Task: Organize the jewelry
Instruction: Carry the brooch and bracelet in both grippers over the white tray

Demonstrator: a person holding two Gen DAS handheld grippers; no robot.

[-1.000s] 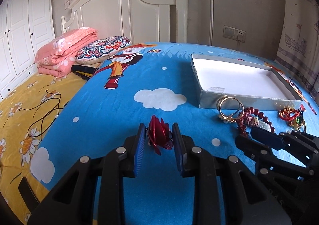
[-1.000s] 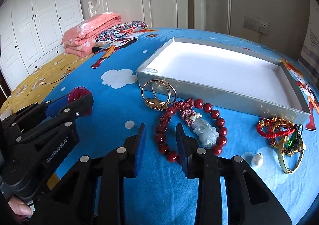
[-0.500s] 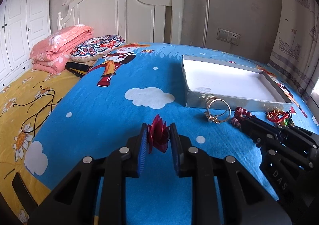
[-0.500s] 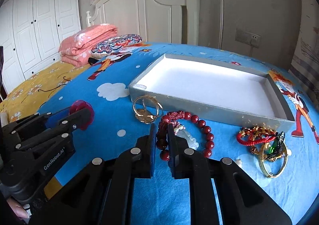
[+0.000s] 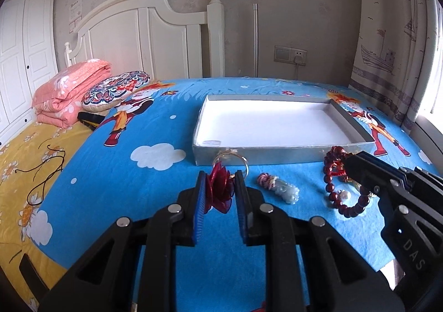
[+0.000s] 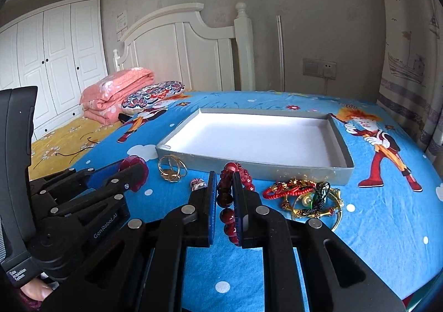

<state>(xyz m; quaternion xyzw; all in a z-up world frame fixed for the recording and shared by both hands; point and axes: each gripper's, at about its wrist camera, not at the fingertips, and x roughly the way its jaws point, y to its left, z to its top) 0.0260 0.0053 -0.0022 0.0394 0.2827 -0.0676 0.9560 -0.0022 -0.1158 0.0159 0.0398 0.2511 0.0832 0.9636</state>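
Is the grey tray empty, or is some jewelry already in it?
Empty. Both views show only the bare white floor of the tray; the gold rings and the red cords lie outside it, on the bedsheet.

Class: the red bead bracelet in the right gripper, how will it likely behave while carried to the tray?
The red bead bracelet hangs looped from the right gripper, so probably floppy and apt to swing. Its round, glossy beads may slip. Its pendant trails on the bedsheet, so it may drag.

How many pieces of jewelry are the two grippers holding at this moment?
2. The red flower ornament is held by the left gripper; the red bead bracelet by the right gripper. Other pieces lie on the bed.
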